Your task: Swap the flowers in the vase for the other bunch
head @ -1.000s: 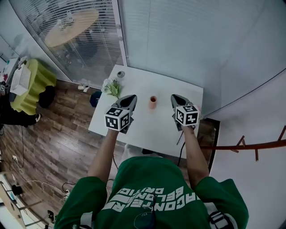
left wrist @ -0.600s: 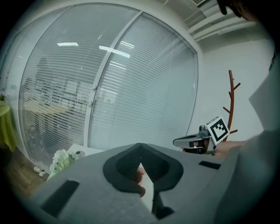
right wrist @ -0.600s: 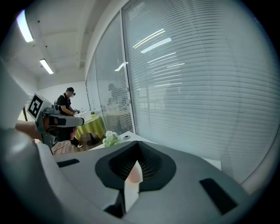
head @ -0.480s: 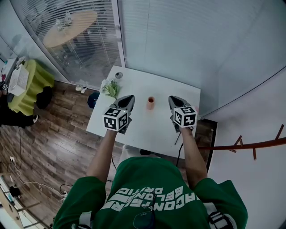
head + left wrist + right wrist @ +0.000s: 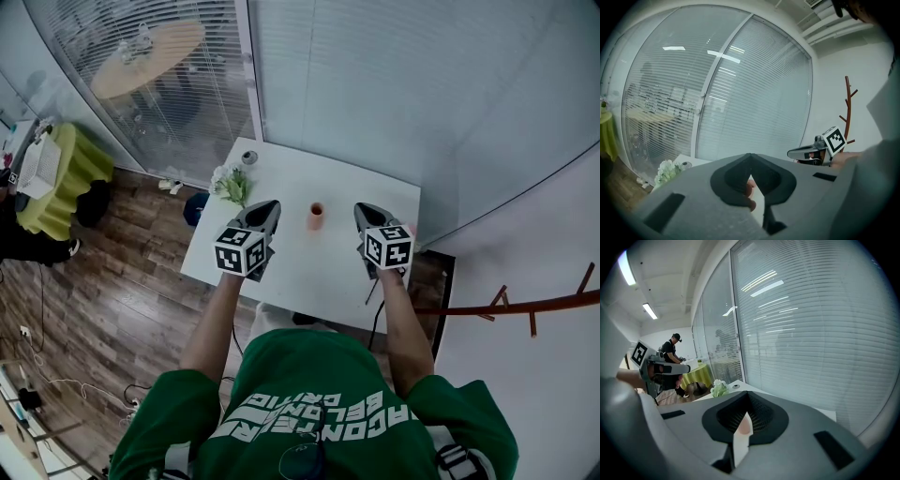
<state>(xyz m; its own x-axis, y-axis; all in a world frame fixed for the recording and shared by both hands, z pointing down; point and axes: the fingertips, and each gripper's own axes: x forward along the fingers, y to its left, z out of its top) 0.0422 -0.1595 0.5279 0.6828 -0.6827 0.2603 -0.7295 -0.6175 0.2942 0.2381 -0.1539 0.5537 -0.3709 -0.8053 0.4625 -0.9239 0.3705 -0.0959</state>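
- Step in hand, by judgement: the very start, before any reach, with nothing lifted yet.
- Left gripper (image 5: 270, 204): shut tip to tip, nothing pinched. Right gripper (image 5: 360, 208): likewise closed and empty.
- Small orange-pink vase (image 5: 316, 216): upright between the two grippers, just ahead of their tips, touched by neither. Too small to tell whether any stems stand in it.
- White-and-green flower bunch (image 5: 232, 184): lying ahead and to the left of the left gripper, beside a small round grey object (image 5: 248, 157). No second bunch in view.
- Next, probably: open one pair of jaws and reach in for the vase's contents, keeping the light vase from tipping.
- Surface: a white square table (image 5: 309, 267) under both grippers.
- Room: glass wall with slatted blinds (image 5: 356, 75) ahead of the grippers, brown wood-plank floor (image 5: 112, 272) left of the left gripper, reddish-brown coat stand (image 5: 506, 305) right of the right gripper.
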